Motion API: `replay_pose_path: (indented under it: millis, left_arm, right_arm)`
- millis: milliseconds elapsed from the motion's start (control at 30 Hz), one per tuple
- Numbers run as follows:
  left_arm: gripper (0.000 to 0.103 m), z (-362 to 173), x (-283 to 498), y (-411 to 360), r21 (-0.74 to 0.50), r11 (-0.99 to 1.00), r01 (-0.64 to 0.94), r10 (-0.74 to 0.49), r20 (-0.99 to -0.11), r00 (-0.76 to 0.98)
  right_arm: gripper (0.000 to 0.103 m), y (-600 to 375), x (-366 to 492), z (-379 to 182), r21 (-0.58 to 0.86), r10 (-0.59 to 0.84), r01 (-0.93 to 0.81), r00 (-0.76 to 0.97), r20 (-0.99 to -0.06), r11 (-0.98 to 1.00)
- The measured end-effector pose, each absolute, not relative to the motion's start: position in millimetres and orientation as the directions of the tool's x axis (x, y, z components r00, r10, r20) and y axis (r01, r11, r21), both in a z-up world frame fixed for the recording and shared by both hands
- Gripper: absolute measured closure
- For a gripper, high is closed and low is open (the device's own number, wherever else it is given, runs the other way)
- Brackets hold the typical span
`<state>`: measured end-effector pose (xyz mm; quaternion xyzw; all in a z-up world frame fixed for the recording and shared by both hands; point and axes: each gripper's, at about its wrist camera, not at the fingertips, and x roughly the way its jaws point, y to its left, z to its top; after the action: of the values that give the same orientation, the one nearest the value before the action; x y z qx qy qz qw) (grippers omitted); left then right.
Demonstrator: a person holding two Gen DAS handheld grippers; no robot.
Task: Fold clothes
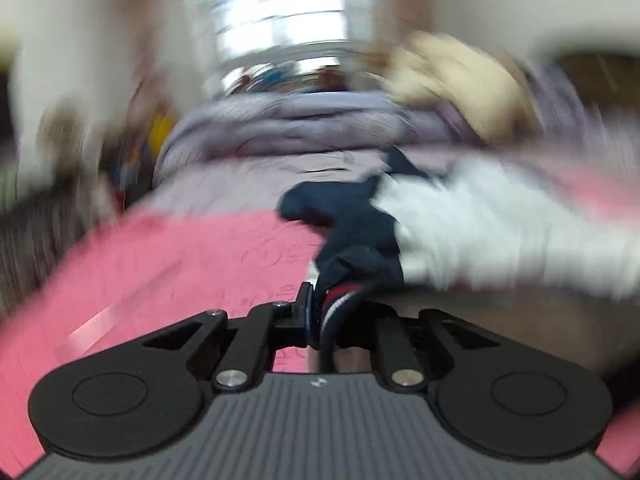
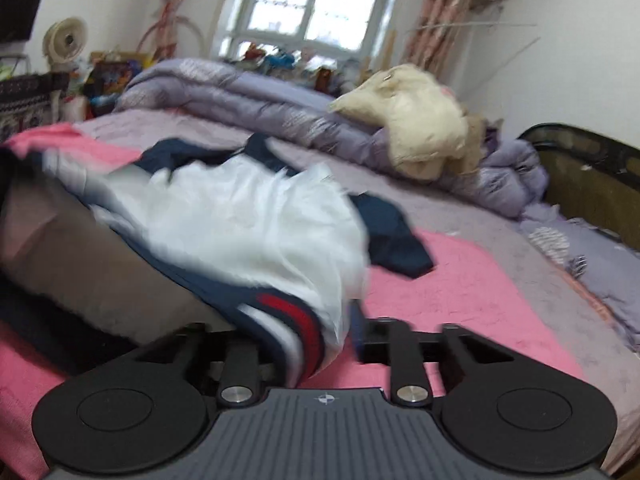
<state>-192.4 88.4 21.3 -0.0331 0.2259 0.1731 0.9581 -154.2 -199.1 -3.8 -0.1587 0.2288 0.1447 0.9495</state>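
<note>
A navy jacket (image 1: pixel 352 220) with white lining (image 1: pixel 480 232) and a red-and-white striped hem hangs above a pink bedspread (image 1: pixel 180 264). My left gripper (image 1: pixel 324 312) is shut on the striped hem. In the right wrist view the same jacket (image 2: pixel 248 220) stretches away to the left, lifted off the bed. My right gripper (image 2: pixel 316 344) is shut on its striped hem (image 2: pixel 292 320). The left view is motion-blurred.
A rolled purple quilt (image 2: pixel 256 96) and a cream garment (image 2: pixel 416 120) lie at the far side of the bed. A dark headboard (image 2: pixel 592 184) stands at the right. Clutter and a fan (image 2: pixel 66 42) sit at the left, by the window wall.
</note>
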Motion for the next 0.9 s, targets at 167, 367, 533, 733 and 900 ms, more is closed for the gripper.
replay_pose_path:
  millis: [167,367,533,733,900]
  left_arm:
    - [0.091,21.4,-222.5,145.8,-0.070,0.827,-0.558,0.471,-0.455,0.755]
    - [0.084,-17.7,-241.0,167.8,-0.110,0.787,-0.607,0.429,-0.609,0.667]
    - [0.070,-16.0,-251.1,117.4,-0.076,0.899,-0.431,0.305,-0.598,0.741]
    - [0.055,-34.6,-245.9,97.3,-0.006,0.948,-0.319,0.234,-0.668,0.706]
    - [0.051,-19.5,-259.4,105.7,0.040,0.937,-0.348,0.296,-0.621,0.725]
  right_arm:
    - [0.060,-150.6,-165.5,-28.6,-0.237,0.269,-0.438,0.813,-0.516,0.867]
    - [0.079,-137.8,-181.9,-17.6,-0.329,0.205,-0.355,0.888,-0.411,0.875]
    - [0.078,-167.2,-210.3,19.5,-0.596,0.092,-0.138,0.990,-0.107,0.791]
    - [0.074,-221.7,-182.6,-22.2,-0.408,0.048,-0.384,0.774,-0.631,0.828]
    - [0.069,-221.0,-193.5,-16.6,-0.358,0.097,-0.404,0.765,-0.636,0.842]
